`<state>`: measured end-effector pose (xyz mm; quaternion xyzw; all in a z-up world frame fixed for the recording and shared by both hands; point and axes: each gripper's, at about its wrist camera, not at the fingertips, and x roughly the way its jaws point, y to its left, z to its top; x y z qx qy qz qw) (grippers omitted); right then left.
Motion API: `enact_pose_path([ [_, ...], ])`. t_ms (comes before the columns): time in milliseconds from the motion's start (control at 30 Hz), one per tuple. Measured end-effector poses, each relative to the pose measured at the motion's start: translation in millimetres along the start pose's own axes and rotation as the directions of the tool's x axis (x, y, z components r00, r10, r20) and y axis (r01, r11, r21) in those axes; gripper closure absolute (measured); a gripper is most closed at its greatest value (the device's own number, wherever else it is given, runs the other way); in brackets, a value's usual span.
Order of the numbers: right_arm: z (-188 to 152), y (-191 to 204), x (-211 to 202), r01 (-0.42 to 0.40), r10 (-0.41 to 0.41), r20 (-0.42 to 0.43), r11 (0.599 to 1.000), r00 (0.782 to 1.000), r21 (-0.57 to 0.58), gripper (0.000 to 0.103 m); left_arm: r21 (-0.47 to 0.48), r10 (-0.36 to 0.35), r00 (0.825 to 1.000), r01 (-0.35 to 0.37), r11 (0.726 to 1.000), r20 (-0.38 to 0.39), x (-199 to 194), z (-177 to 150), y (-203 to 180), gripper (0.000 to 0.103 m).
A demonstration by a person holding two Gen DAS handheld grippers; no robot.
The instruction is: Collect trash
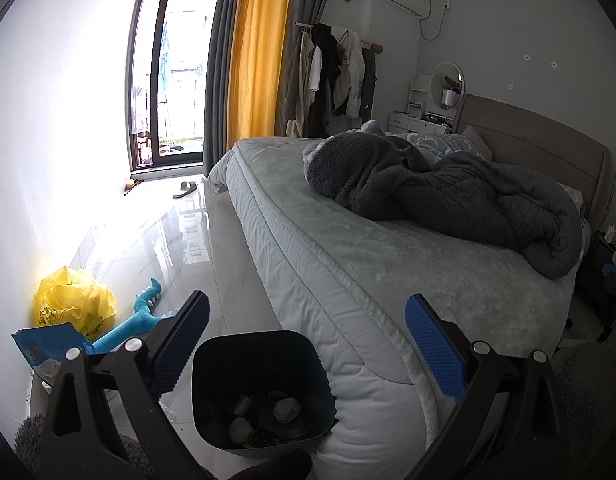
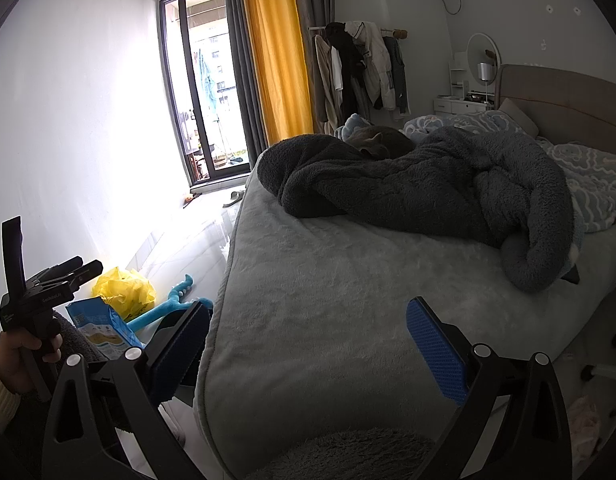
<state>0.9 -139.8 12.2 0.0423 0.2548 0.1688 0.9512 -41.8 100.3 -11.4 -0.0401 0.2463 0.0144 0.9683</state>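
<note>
A dark bin (image 1: 264, 392) stands on the floor against the foot corner of the bed, with crumpled wads (image 1: 286, 410) and other scraps at its bottom. My left gripper (image 1: 308, 348) hovers open above it, blue pads wide apart, nothing between them. A crumpled yellow plastic bag (image 1: 74, 300) lies by the left wall, with a blue-and-white packet (image 1: 48, 350) in front of it. In the right wrist view the yellow bag (image 2: 124, 290) and packet (image 2: 104, 328) show at lower left. My right gripper (image 2: 308, 344) is open and empty over the bed corner. The left gripper's body (image 2: 40, 300), held by a hand, shows at far left.
A blue plush toy (image 1: 136, 324) lies on the glossy tiled floor (image 1: 180, 248) beside the bag. The bed (image 1: 387, 264) fills the right, with a dark fleece blanket (image 1: 447, 196) and a grey cat (image 2: 377, 142) on it. A slipper (image 1: 186, 189) lies near the balcony door. A fuzzy grey mat (image 2: 347, 456) is below.
</note>
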Motion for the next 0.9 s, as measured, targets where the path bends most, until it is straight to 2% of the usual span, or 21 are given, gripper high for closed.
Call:
enact_pose_path([
  [900,0.3,0.1,0.0,0.000,0.000,0.000,1.000,1.000,0.000,0.003,-0.007,-0.004,1.000,0.004,1.000,0.001,-0.1,3.0,-0.6,0.003],
])
